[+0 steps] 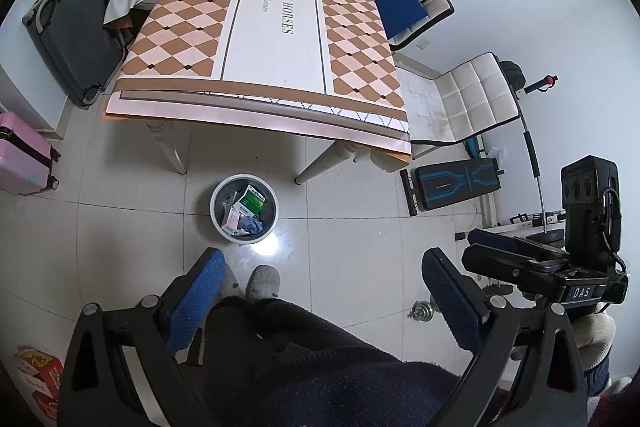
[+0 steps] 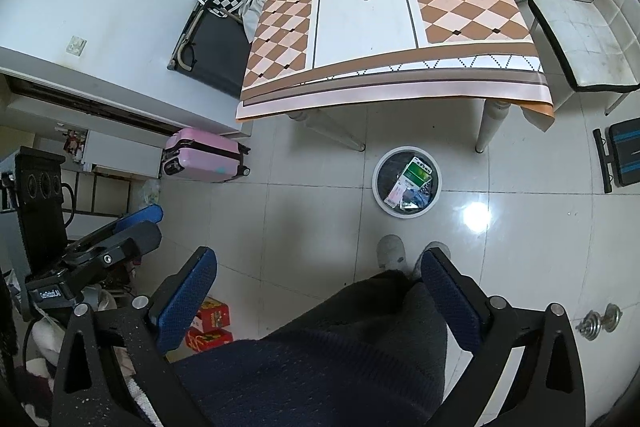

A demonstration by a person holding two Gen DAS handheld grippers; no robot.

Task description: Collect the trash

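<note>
Nearest, the left gripper (image 1: 324,291) and right gripper (image 2: 320,287) both gape wide with nothing between their blue pads. Farther off, the trash bin (image 1: 218,223), holding packaging, stands on the floor just before the table (image 1: 276,27).

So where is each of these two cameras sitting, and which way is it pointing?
Left wrist: sits on the left gripper, looking down over the patterned tablecloth table; open blue pads, dark trousers, grey slippers and the right gripper show.
Right wrist: sits on the right gripper, facing likewise from further right; open pads, trousers and the left gripper show.
Shared: table and round white trash bin holding a green-and-white box.
</note>
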